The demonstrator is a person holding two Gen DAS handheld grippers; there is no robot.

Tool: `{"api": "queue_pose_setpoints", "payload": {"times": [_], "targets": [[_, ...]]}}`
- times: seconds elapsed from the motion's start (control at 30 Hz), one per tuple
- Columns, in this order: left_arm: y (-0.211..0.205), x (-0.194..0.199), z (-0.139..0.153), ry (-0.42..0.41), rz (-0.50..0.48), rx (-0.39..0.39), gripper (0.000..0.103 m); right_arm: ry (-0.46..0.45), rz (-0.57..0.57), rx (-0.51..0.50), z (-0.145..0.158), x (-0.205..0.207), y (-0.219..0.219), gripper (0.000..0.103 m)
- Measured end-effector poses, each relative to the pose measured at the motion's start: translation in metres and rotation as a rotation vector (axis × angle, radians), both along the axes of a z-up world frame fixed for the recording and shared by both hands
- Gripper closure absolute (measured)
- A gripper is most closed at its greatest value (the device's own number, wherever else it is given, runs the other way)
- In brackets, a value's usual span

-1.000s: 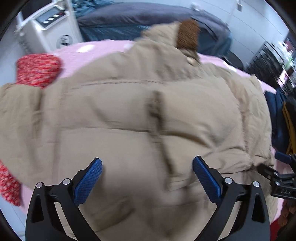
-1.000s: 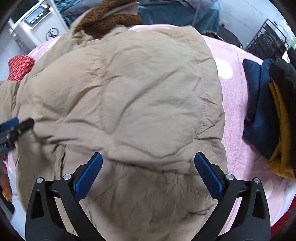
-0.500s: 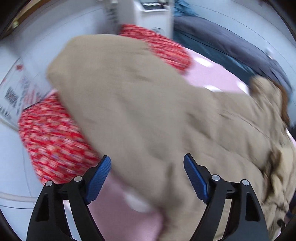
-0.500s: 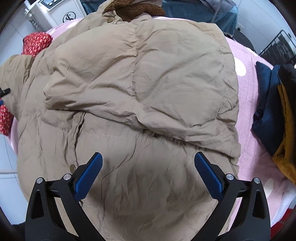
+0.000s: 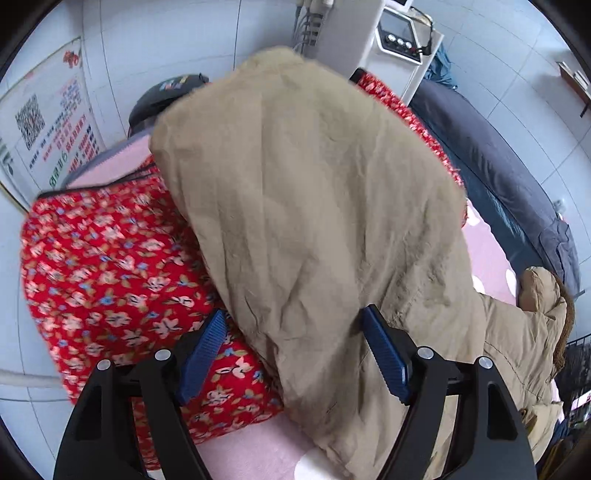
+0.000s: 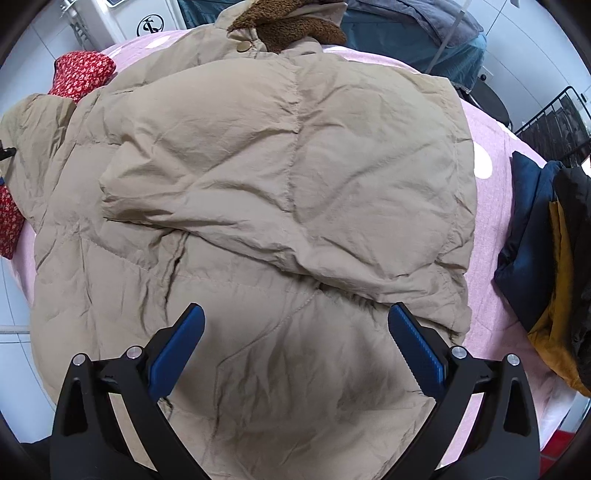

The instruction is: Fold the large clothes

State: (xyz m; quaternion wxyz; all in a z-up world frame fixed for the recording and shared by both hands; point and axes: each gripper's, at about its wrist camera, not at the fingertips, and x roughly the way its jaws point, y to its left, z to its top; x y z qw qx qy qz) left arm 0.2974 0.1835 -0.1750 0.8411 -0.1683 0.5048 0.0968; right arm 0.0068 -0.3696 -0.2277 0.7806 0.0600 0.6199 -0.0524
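The coat [image 6: 266,192] is a tan, puffy, quilted garment lying spread over the pink sheet [image 6: 491,206], which it covers almost wholly in the right wrist view. Its cloth is creased and wrinkled, with stitched seams crossing the padding. One sleeve is folded across the coat's body, its edge running slantwise over the middle. A brown fleece collar [image 6: 295,22] lies at the coat's far end, with a round snap just beside it. In the left wrist view the other sleeve [image 5: 314,206] lies stretched out from the coat, over a red flowered quilt [image 5: 110,258] that sits at the coat's left side; the sleeve's far end looks slightly blurred. The same quilt shows as red patches at the coat's left edge in the right wrist view. To the coat's right, apart from it on the sheet, lies a pile of navy, black and mustard clothes [image 6: 535,258]. A white machine [image 5: 391,33] stands beyond the sleeve's end. The left gripper [image 5: 291,354] has its fingers spread wide, one over the quilt and one over the sleeve, with the sleeve's near part between them; whether a pad touches the cloth cannot be told, and nothing is clamped. The right gripper [image 6: 295,347] is likewise wide apart above the coat's lower part, holding nothing.
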Motion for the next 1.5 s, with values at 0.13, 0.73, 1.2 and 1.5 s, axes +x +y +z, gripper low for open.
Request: {"api": "queue_pose_setpoints", "payload": {"times": [0.13, 0.73, 1.2, 1.5], "targets": [[-0.005, 0.003, -0.003, -0.008, -0.014, -0.012, 0.043, 0.009, 0.000, 0.005, -0.002, 0.000, 0.007, 0.005], [-0.235, -0.024, 0.081, -0.216, -0.579, 0.169, 0.094, 0.004, -0.025, 0.017, -0.005, -0.005, 0.001, 0.005], [-0.377, -0.098, 0.037, -0.154, -0.850, 0.113, 0.103, 0.015, -0.106, 0.051, -0.009, -0.018, -0.028, 0.005], [-0.361, -0.122, 0.016, -0.074, -0.846, 0.149, 0.054, -0.105, -0.086, 0.164, 0.022, 0.037, -0.035, 0.005]]}}
